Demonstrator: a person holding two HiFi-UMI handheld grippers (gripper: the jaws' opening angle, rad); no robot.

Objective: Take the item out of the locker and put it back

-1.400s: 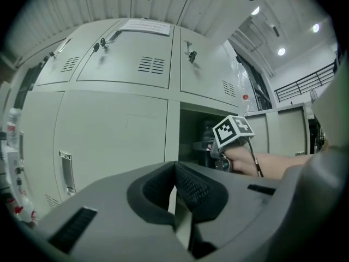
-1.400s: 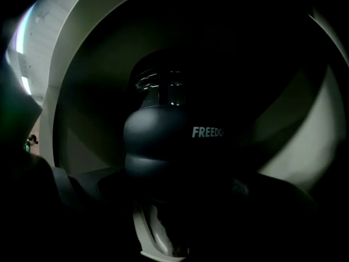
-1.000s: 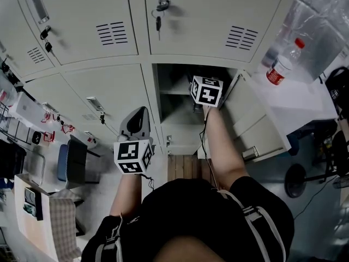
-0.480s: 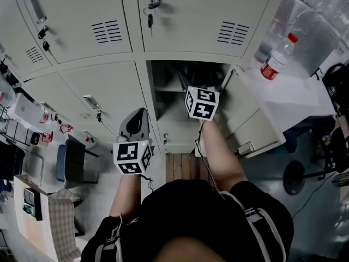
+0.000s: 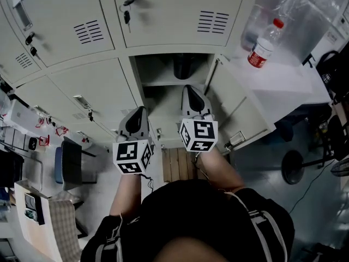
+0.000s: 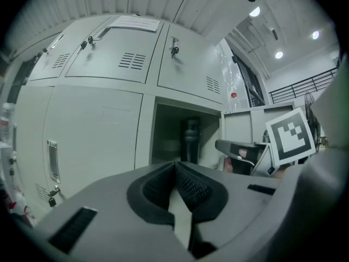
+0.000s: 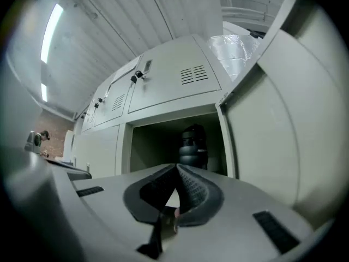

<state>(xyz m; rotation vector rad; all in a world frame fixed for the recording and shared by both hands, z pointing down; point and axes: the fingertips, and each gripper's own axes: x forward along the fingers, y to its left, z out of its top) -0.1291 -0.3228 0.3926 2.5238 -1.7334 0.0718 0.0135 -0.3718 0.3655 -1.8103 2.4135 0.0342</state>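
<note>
A: Entry. Where is the item?

B: The dark cylindrical flask [image 5: 182, 67] stands upright inside the open compartment of the grey metal locker [image 5: 143, 70], toward the back, on what looks like an inner shelf. Nothing touches it. The pale metal locker door [image 5: 240, 108] is swung wide open on the right.

A: Claws?

B: The right gripper [image 5: 188, 88] sits just outside the opening and aims at the flask [image 7: 193, 146]. Its jaws have just been closing and now meet, with nothing between them [image 7: 177, 168]. The left gripper [image 5: 140, 109] hangs beside it in front of the closed neighbouring door, jaws likewise together and empty [image 6: 175, 165]. It sees the flask [image 6: 191, 138] across the opening.

A: Step in hand?

B: Judged only: the flask is in the locker and both claws are bare, so this reads as the put-back being done, or as a pause between cycles. I cannot rule out the second.

A: Next move?

B: If another cycle is wanted, the right claw must open wide before it enters, go in level and clear of the door edge, and close on the flask's body, not its narrower top. Otherwise the open door is what remains. A clear plastic bottle with a red cap [image 5: 262, 48] stands well apart on the right and is not involved.
</note>
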